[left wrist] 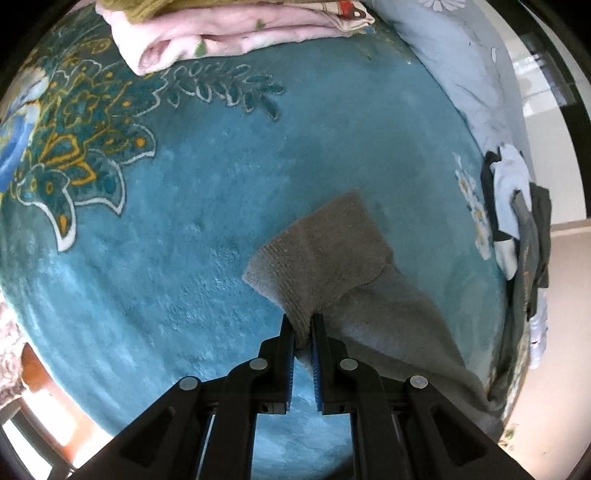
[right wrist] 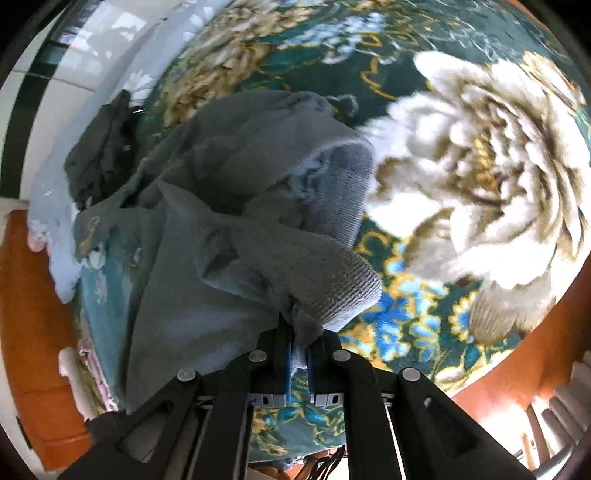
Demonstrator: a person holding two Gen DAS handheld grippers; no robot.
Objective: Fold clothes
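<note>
We list one grey sweater (left wrist: pixel 325 251), lying on a teal flowered blanket (left wrist: pixel 184 258) spread over a bed. Our left gripper (left wrist: pixel 303 325) has its jaws pinched on the ribbed cuff of a sleeve, the cuff folded back over the sleeve. Our right gripper (right wrist: pixel 300 332) has its jaws clamped on grey knit beside another ribbed cuff (right wrist: pixel 343 291); the bulk of the sweater (right wrist: pixel 207 221) is heaped to its left.

Open room: a wide bare stretch of blanket ahead and left of the left gripper. Edges: folded pink cloth (left wrist: pixel 229 33) at the far side; a pale blue quilt (left wrist: pixel 461 62) and a heap of dark clothes (left wrist: pixel 524 236) along the right edge. In the right view, orange-brown floor (right wrist: pixel 33 332) borders the bed.
</note>
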